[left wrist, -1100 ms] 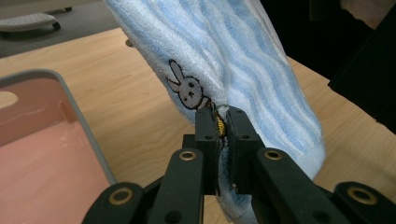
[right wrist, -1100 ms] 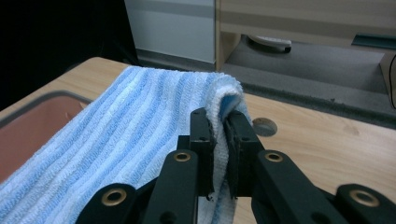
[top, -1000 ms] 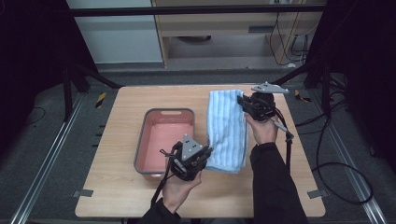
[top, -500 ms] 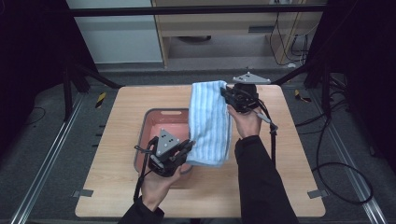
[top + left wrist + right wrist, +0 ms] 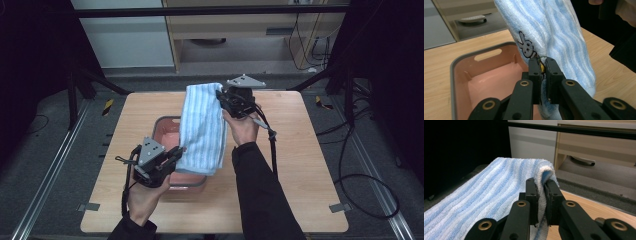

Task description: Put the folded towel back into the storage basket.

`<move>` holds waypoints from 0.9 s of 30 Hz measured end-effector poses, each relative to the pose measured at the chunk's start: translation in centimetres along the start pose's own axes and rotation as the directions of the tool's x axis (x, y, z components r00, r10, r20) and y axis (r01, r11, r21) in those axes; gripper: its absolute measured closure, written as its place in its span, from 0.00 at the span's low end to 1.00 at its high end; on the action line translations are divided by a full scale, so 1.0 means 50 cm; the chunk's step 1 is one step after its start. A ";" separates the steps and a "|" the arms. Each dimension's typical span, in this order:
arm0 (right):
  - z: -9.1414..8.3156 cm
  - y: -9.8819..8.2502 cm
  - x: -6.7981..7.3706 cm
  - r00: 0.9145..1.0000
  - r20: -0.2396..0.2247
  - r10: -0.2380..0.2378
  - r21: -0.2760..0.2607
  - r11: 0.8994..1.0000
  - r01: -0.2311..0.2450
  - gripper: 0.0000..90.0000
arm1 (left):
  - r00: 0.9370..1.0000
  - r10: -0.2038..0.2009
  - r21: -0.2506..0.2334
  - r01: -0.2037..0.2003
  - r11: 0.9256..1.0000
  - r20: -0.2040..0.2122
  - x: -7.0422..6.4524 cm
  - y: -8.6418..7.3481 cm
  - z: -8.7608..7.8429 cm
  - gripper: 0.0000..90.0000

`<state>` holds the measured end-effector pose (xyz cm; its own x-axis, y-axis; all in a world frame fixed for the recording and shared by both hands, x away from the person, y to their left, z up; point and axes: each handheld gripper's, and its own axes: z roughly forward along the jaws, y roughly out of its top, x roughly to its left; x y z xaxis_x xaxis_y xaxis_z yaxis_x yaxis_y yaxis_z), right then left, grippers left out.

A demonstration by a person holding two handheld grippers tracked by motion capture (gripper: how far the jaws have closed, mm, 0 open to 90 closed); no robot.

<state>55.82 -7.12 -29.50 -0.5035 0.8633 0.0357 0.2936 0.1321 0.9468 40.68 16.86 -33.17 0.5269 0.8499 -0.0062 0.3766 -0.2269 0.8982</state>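
Both grippers pinch the towel (image 5: 202,127), which hangs stretched between them above the pink bin (image 5: 167,131). The left gripper (image 5: 543,71) is clenched on the near edge beside a small rabbit patch (image 5: 526,48), and the right gripper (image 5: 541,187) is clenched on a folded far corner. If either thin pinch slips (terry cloth bunches unevenly), the cloth could slump across the bin's rim onto the table (image 5: 310,165). The towel is soft, blue-and-white striped, folded lengthwise and sagging slightly
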 end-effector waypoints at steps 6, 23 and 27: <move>0.021 0.006 0.032 1.000 -0.020 -0.011 -0.013 1.000 0.011 0.92 | 1.000 -0.008 0.004 0.008 1.000 -0.024 0.022 -0.009 -0.014 0.94; 0.094 -0.014 0.087 0.998 -0.062 -0.027 -0.005 1.000 0.027 0.92 | 0.997 -0.033 0.043 0.036 0.998 -0.072 0.076 -0.046 -0.022 0.94; 0.106 -0.023 0.092 0.998 -0.065 -0.026 0.003 1.000 0.027 0.92 | 0.996 -0.034 0.062 0.039 0.997 -0.079 0.084 -0.057 -0.015 0.94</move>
<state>57.47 -0.71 -32.11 -0.5630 0.8259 0.0317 0.2829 0.1566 0.9463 41.25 21.44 -35.45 0.4520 0.8920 -0.0014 0.4434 -0.2232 0.8681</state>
